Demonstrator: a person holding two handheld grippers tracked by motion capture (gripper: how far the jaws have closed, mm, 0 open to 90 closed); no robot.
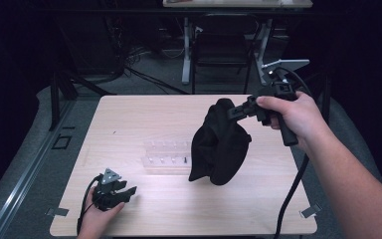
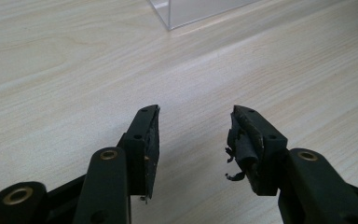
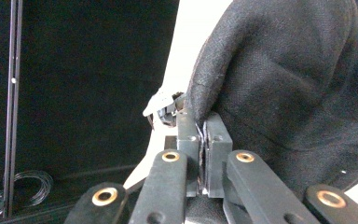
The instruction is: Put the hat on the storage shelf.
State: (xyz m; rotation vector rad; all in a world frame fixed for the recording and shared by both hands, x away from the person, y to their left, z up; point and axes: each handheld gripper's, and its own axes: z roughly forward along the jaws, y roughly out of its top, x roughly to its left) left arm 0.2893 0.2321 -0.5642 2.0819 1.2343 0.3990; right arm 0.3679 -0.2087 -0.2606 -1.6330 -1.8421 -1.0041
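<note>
Right gripper (image 1: 238, 110) clamped on black cloth (image 1: 219, 144), hanging clear above table (image 1: 129, 114); left gripper (image 1: 127, 190) open, empty, near front edge

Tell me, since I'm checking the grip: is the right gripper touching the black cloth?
Touching. The right gripper view shows the right gripper with jaws pinched on an edge of the black cloth.

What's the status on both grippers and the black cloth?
Right gripper shut on the black fabric cloth, hanging above the light wooden table. Left gripper open, empty, low over table. Clear plastic rack beside the cloth.
</note>
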